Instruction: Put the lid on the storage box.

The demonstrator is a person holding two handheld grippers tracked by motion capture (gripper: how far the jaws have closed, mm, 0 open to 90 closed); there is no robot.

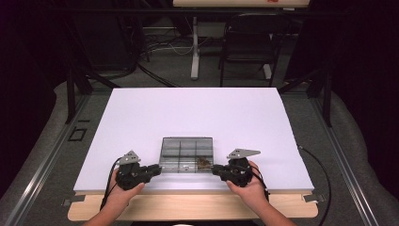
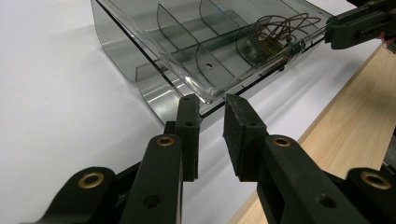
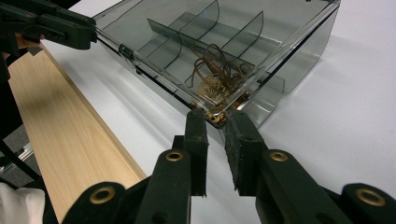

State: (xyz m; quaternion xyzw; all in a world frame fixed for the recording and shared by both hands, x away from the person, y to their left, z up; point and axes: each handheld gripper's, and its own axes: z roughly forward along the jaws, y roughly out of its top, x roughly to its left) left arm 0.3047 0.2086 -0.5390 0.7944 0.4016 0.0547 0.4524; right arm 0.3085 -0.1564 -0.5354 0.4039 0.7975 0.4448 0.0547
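A smoky clear compartment box point(image 1: 187, 153) lies near the front of the white tabletop point(image 1: 188, 113). One near compartment holds a tangle of brown loops point(image 1: 203, 161) point(image 3: 217, 70) point(image 2: 280, 28). My left gripper point(image 1: 159, 168) point(image 2: 212, 105) has its tips on either side of the box's point(image 2: 187, 42) near left corner. My right gripper point(image 1: 214, 170) point(image 3: 216, 119) pinches the box's point(image 3: 187, 42) near right corner, by some small brass parts. The lid's near edge looks slightly raised above the base. Each gripper view shows the other gripper at the far corner, the right gripper point(image 2: 329, 35) and the left gripper point(image 3: 93, 35).
A pale wooden strip point(image 1: 188, 205) point(image 2: 355, 121) point(image 3: 60, 121) runs along the table's front edge, under the person's hands. A black chair point(image 1: 247, 42) and a white desk leg point(image 1: 195, 47) stand on the floor beyond the table. Dark metal rails flank both sides.
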